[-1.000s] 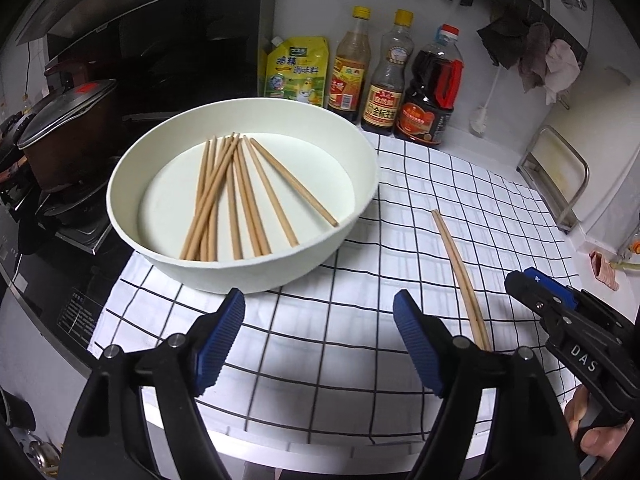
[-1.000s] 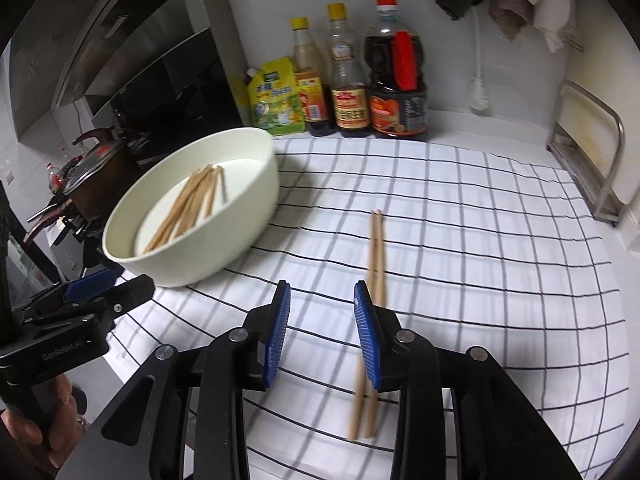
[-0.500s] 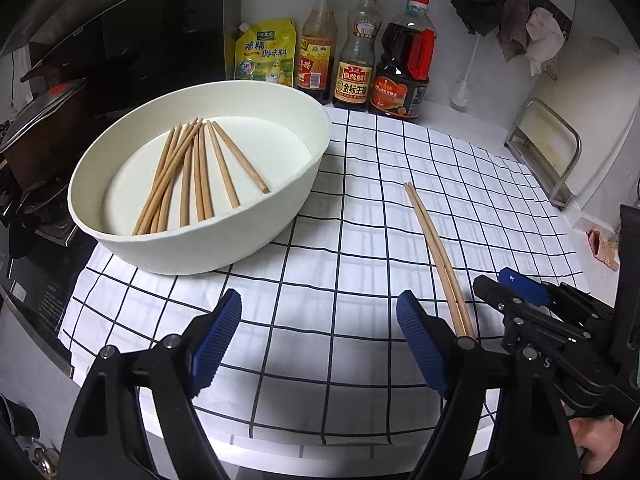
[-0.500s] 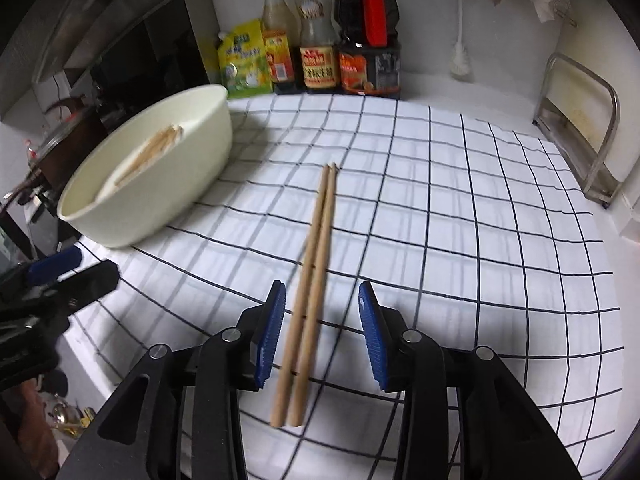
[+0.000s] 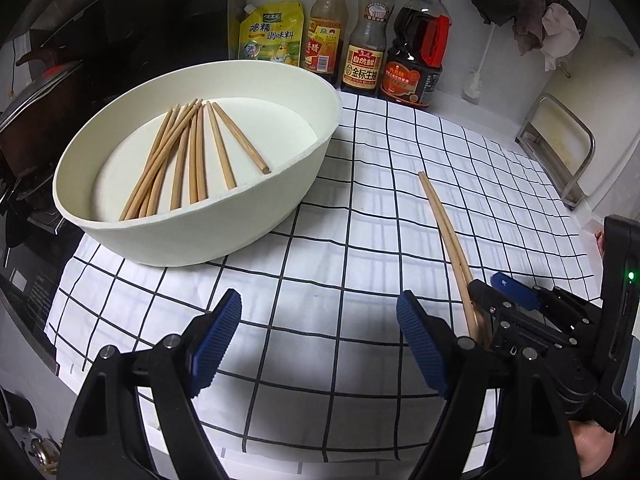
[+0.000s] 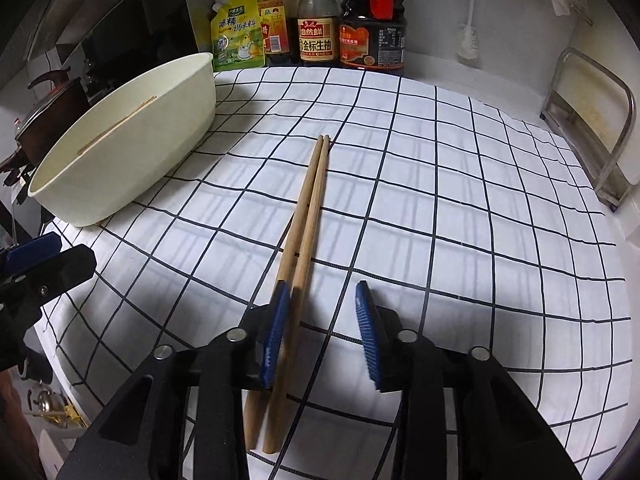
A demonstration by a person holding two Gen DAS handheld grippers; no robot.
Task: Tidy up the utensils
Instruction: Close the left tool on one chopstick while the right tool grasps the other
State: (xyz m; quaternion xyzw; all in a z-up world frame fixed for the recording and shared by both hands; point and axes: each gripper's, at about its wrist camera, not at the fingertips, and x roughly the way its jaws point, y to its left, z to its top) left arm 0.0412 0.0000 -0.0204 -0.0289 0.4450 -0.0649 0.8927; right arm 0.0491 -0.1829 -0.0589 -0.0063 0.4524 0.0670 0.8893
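Over on the left, the smooth oval white bowl (image 5: 192, 236) holds a loose fan of wooden chopsticks (image 5: 188, 156). Your left gripper (image 5: 320, 344) hangs wide open over the checked cloth (image 5: 360, 240). Your right gripper (image 6: 320, 332) has its ribbed blue pads spread around the chopstick pair (image 6: 308, 208) lying flat, not pinching it.

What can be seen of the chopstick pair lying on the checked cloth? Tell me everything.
The chopstick pair: two plain, light wooden sticks lying flat, side by side and touching, on the checked cloth, apart from the white bowl. Thinner tips point toward the bottles. The right gripper is open around the thick ends, one stick against its left pad.
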